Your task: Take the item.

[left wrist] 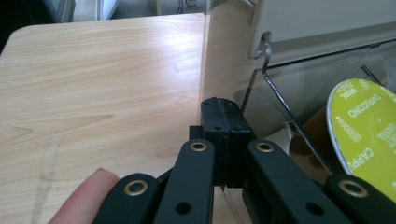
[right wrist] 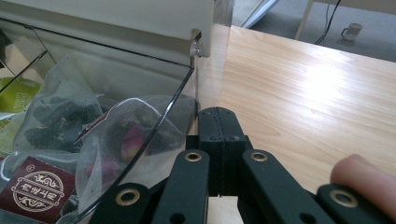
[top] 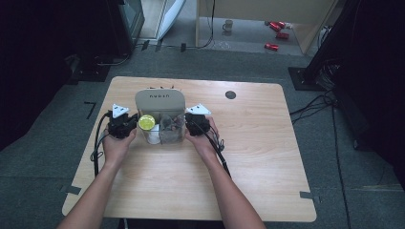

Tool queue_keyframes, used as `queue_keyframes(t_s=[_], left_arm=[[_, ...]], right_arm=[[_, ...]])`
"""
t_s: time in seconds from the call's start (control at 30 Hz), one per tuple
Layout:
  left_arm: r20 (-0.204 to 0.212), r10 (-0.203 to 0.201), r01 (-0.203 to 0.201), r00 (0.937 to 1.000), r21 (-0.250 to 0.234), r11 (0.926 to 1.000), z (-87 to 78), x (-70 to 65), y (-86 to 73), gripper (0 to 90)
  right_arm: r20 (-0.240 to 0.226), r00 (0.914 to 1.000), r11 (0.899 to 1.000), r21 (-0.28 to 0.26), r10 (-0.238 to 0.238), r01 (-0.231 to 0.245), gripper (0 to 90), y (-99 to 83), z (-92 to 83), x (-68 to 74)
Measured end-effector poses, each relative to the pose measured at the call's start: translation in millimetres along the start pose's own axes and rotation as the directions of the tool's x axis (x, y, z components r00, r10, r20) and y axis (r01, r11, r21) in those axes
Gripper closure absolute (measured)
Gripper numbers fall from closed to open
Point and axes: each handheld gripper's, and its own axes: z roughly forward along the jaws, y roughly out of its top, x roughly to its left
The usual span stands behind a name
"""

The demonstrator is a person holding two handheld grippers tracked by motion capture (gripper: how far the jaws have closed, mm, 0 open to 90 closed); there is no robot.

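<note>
Centre of the high view: left gripper [top: 125,125] and right gripper [top: 195,124], both closed and empty, flank the clear organizer box [top: 160,117]; I press evenly from both sides so it slides straight.

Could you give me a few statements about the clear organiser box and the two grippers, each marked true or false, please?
1. The left gripper sits at the left side of the clear organiser box. True.
2. The right gripper has its jaws wide open. False: they are shut together, beside the box's wall.
3. A yellow-green cappuccino capsule lid shows inside the box. True.
4. The mesh tea bags lie loose on the table. False: they are inside the box.
5. A mug stands on the floor beyond the table. True.
</note>
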Motion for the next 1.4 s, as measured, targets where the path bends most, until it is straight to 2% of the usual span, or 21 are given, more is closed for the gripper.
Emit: queue_keyframes(t_s=[0.27, 0.4, 0.47, 0.5, 0.53, 0.63, 0.67, 0.73, 0.77, 0.8, 0.93, 1.17, 1.27, 1.3, 1.4], left_arm=[[0.014, 0.018, -0.019, 0.9997, 0.004, 0.9998, -9.2, -23.9, -7.7, 90.0], [0.021, 0.02, -0.02, 0.9996, 0.012, 0.9997, -12.9, -31.5, -9.7, 90.0], [0.002, 0.031, -0.031, 0.9995, 0.011, 0.9995, -13.9, -34.4, -10.5, 90.0], [-0.007, 0.037, -0.037, 0.9993, 0.012, 0.9993, -14.4, -35.2, -10.7, 90.0], [-0.007, 0.039, -0.039, 0.9992, 0.009, 0.9992, -14.7, -35.3, -11.2, 90.0], [0.033, 0.007, -0.008, 0.9994, 0.006, 0.9999, -15.8, -30.5, -15.7, 90.0], [0.024, 0.0, 0.0, 0.9997, 0.003, 1.0, -16.9, -28.7, -18.2, 79.5], [0.054, -0.045, 0.044, 0.9975, 0.008, 0.999, -21.1, -22.1, -26.0, 70.6], [0.054, -0.045, 0.044, 0.9975, 0.008, 0.999, -21.1, -22.1, -26.0, 65.9], [0.061, -0.05, 0.05, 0.9969, 0.01, 0.9987, -23.0, -20.8, -29.0, 65.9], [0.068, -0.071, 0.069, 0.9951, 0.028, 0.9972, -30.7, -17.6, -43.0, 52.3], [0.047, -0.06, 0.054, 0.9971, 0.112, 0.9922, -44.0, -19.3, -75.7, 42.2], [0.025, -0.054, 0.05, 0.9982, 0.139, 0.9891, -51.6, -20.0, -89.7, 38.4], [-0.008, -0.048, 0.048, 0.9988, 0.166, 0.985, -55.8, -20.0, -96.3, 34.1], [-0.018, -0.05, 0.053, 0.9986, 0.176, 0.9829, -60.3, -19.6, -100.2, 31.4]], right_arm=[[0.019, 0.9998, 1.0, 0.005, -0.002, 0.002, 90.0, -15.9, -28.6, -8.0], [0.024, 0.9997, 1.0, 0.006, -0.006, 0.006, 90.0, -20.2, -36.7, -9.1], [0.019, 0.9997, 1.0, 0.007, -0.019, 0.019, 90.0, -21.7, -40.7, -9.7], [0.004, 0.9983, 0.998, 0.016, -0.059, 0.059, 90.0, -21.5, -44.0, -10.3], [0.004, 0.9983, 0.998, 0.016, -0.059, 0.059, 90.0, -21.5, -44.0, -10.3], [-0.043, 0.998, 0.999, 0.007, -0.047, 0.048, 90.0, -17.6, -50.5, -15.7], [-0.039, 0.9988, 1.0, -0.005, -0.03, 0.03, 86.4, -13.1, -54.8, -20.3], [-0.043, 0.999, 1.0, -0.021, -0.011, 0.01, 84.9, -8.1, -57.6, -26.1], [-0.043, 0.999, 1.0, -0.021, -0.011, 0.01, 84.9, -8.1, -57.6, -26.1], [-0.042, 0.9991, 1.0, -0.028, -0.009, 0.007, 84.1, -5.7, -58.5, -28.9], [-0.046, 0.9984, 0.997, -0.064, 0.033, -0.036, 80.6, 7.1, -59.4, -43.8], [-0.082, 0.9959, 0.993, -0.111, 0.038, -0.047, 78.1, 26.8, -57.5, -54.4], [-0.11, 0.9933, 0.992, -0.12, 0.035, -0.049, 76.6, 36.7, -54.5, -57.7], [-0.134, 0.9905, 0.991, -0.125, 0.033, -0.05, 75.9, 41.7, -52.9, -59.3], [-0.155, 0.9875, 0.99, -0.128, 0.032, -0.052, 75.0, 45.5, -51.5, -60.3]])
